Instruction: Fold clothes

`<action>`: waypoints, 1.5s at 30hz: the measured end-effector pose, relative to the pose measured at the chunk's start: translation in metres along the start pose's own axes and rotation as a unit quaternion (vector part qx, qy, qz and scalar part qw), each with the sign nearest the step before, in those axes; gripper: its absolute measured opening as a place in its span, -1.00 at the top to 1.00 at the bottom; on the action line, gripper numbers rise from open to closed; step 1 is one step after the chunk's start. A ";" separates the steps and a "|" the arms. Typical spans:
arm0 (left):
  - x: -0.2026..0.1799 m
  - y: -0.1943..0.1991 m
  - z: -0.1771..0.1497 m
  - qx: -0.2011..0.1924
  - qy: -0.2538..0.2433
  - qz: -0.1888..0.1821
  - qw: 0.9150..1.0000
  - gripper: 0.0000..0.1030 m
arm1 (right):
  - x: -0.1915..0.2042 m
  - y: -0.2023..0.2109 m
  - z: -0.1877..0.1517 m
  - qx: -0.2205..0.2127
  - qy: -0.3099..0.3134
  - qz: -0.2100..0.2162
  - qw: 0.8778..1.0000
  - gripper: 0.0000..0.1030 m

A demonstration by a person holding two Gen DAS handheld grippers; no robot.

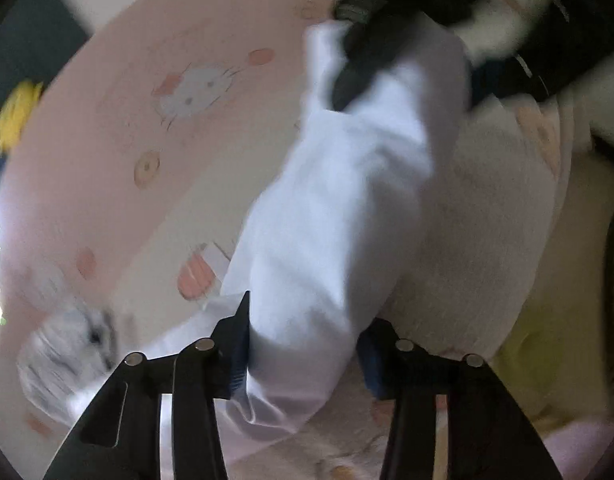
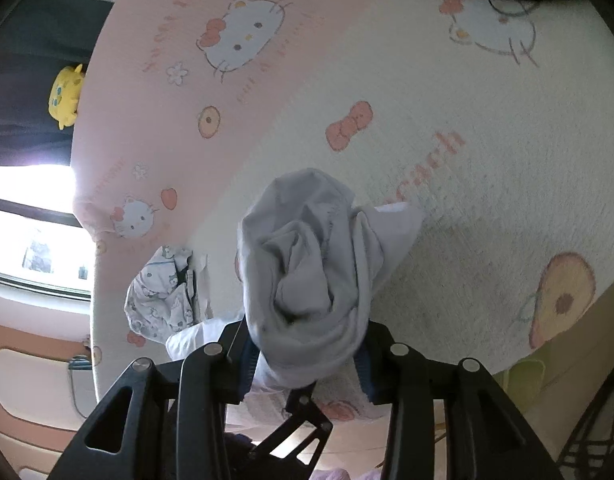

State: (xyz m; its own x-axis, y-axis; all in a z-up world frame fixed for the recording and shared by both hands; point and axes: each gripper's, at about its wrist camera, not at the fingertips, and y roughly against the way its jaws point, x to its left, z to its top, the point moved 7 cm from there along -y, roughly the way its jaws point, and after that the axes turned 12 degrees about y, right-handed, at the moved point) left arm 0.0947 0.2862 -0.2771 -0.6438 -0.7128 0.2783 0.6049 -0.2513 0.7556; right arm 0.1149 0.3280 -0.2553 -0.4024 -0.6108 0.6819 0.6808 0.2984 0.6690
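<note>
Beside the white garment (image 2: 311, 264) lies patterned clothing (image 2: 161, 296).

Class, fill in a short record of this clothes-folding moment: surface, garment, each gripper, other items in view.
surface: pink and cream cartoon-cat bedsheet
garment: white cloth, bunched and hanging between both grippers
left gripper: cloth between its fingers, pads on it
right gripper: closed on a crumpled bunch of the cloth
other items: patterned garment lying on the sheet; yellow plush toy at the sheet's far edge
</note>
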 end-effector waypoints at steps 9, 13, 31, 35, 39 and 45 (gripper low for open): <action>0.006 0.000 0.001 0.015 0.045 -0.029 0.998 0.22 | -0.013 -0.021 -0.021 0.005 -0.045 0.021 0.999 -0.33; 0.004 0.002 -0.001 0.006 0.045 -0.024 0.999 0.21 | -0.017 -0.030 -0.016 -0.005 -0.049 0.010 0.999 -0.37; 0.038 0.044 -0.003 0.024 0.162 -0.126 0.978 0.15 | 0.052 -0.016 0.009 -0.080 0.183 -0.095 0.975 0.20; 0.059 0.065 -0.004 0.000 0.206 -0.158 0.966 0.15 | 0.064 -0.010 0.008 -0.078 0.203 -0.095 0.971 0.20; 0.087 0.060 0.001 -0.007 0.239 -0.144 0.960 0.15 | 0.067 -0.009 0.000 -0.075 0.224 -0.106 0.966 0.20; 0.109 0.038 0.000 0.023 0.321 -0.174 0.931 0.22 | 0.076 -0.003 -0.004 -0.078 0.249 -0.115 0.958 0.20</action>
State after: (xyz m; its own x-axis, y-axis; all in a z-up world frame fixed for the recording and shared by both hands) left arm 0.0475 0.1994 -0.2182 -0.3759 -0.8412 -0.3887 0.3812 -0.5227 0.7625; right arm 0.0844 0.2776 -0.2064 -0.2362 -0.9335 0.2699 0.7079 0.0250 0.7059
